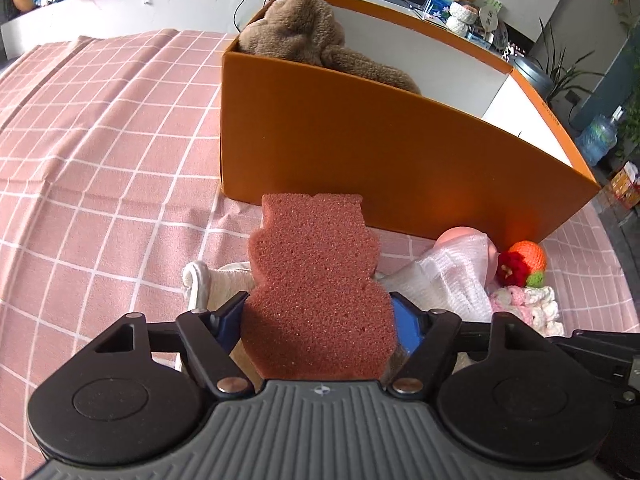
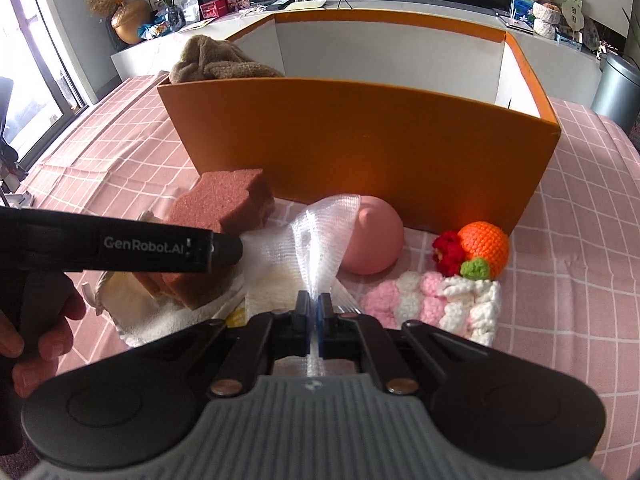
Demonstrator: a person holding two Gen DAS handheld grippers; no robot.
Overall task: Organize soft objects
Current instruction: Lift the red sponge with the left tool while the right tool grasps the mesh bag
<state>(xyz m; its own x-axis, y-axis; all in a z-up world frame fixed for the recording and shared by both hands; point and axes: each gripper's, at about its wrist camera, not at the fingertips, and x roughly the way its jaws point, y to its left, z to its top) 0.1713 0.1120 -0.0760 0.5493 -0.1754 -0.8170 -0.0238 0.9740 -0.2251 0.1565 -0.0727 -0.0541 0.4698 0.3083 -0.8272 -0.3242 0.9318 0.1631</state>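
Note:
My left gripper (image 1: 318, 312) is shut on a brown bear-shaped sponge (image 1: 316, 280), held just above a cream towel (image 1: 212, 280) in front of the orange box (image 1: 380, 160). The sponge (image 2: 224, 216) and left gripper body (image 2: 120, 246) also show in the right wrist view. My right gripper (image 2: 314, 304) is shut on a white mesh cloth (image 2: 320, 236), which lifts up in front of a pink ball (image 2: 376, 240). A brown plush toy (image 1: 304, 36) lies in the box's left end.
A crocheted orange with red flower (image 2: 480, 250) and a pink-and-white crocheted piece (image 2: 436, 300) lie right of the ball, near the box front. A pink checked cloth (image 1: 100, 140) covers the table. A counter with clutter (image 2: 280, 8) stands behind.

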